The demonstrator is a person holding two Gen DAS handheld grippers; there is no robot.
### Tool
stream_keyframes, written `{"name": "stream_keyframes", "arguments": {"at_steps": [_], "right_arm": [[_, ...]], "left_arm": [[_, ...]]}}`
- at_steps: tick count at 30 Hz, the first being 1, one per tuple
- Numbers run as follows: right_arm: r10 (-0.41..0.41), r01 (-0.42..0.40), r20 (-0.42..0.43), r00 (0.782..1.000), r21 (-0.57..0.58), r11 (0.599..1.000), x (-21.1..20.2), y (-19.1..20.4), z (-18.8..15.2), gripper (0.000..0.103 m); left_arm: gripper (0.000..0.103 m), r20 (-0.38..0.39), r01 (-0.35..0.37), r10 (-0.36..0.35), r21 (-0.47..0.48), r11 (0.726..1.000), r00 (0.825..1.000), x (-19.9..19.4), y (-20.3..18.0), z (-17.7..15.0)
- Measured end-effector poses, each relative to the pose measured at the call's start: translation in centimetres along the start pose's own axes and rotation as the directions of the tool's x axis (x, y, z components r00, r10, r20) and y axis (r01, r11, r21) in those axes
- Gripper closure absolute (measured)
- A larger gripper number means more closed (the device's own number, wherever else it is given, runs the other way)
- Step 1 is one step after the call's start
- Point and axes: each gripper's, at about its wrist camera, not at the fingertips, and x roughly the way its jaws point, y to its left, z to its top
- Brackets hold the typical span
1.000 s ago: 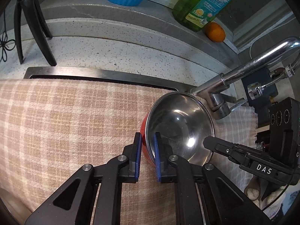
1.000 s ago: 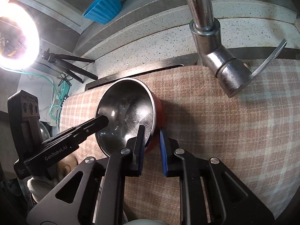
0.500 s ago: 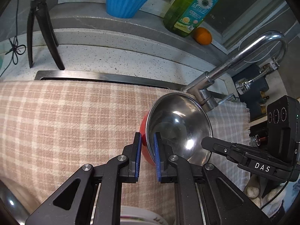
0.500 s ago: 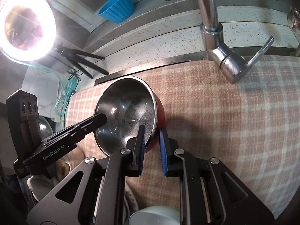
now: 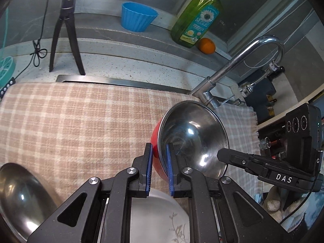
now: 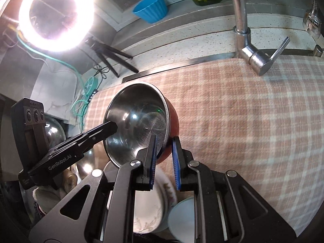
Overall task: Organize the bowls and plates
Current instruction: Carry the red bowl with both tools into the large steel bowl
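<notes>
A bowl, red outside and bare steel inside (image 5: pixel 192 137) (image 6: pixel 137 125), hangs tilted above the checked cloth (image 5: pixel 70 125). My left gripper (image 5: pixel 159 170) is shut on its rim from one side. My right gripper (image 6: pixel 164 162) is shut on the opposite rim. Each gripper shows in the other's view, reaching into the bowl's edge. Below the fingers lie a white plate with a leaf print (image 5: pixel 160 218) (image 6: pixel 147 208) and a small pale bowl (image 6: pixel 182 216). A steel bowl (image 5: pixel 18 198) sits at the lower left.
The chrome faucet (image 5: pixel 239 64) (image 6: pixel 247 40) curves up behind the bowl. On the ledge stand a blue cup (image 5: pixel 137 18), a green soap bottle (image 5: pixel 198 20) and an orange (image 5: pixel 206 45). A ring light (image 6: pixel 54 14) on a tripod (image 5: pixel 64 34) glares at the left.
Both grippers have risen and drawn back with the bowl held between them. The faucet now sits farther off, and the white plate and steel bowl have come into view below.
</notes>
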Motion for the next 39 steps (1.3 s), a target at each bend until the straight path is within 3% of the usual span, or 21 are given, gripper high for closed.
{"name": "stream_keyframes", "arguments": {"at_steps": [12, 26, 32, 39], "right_arm": [[0.038, -0.039, -0.02, 0.999, -0.064, 0.997, 1.1, 6.6, -3.3, 0.088], [0.086, -0.102, -0.101, 0.991, -0.165, 0.981, 6.1, 15.1, -5.4, 0.088], [0.077, -0.107, -0.148, 0.986, -0.203, 0.973, 9.1, 17.7, -6.5, 0.088], [0.014, -0.067, -0.201, 0.98, -0.259, 0.964, 13.0, 19.6, -7.6, 0.088]], "left_arm": [[0.092, 0.055, -0.021, 0.023, -0.03, 0.999, 0.998, -5.5, 4.1, -2.6], [0.092, 0.076, -0.088, 0.098, -0.121, 0.989, 0.992, -10.7, 11.8, -5.8], [0.092, 0.072, -0.121, 0.134, -0.162, 0.979, 0.988, -11.9, 14.6, -7.2], [0.092, 0.023, -0.177, 0.184, -0.173, 0.969, 0.983, -11.4, 17.0, -8.4]]}}
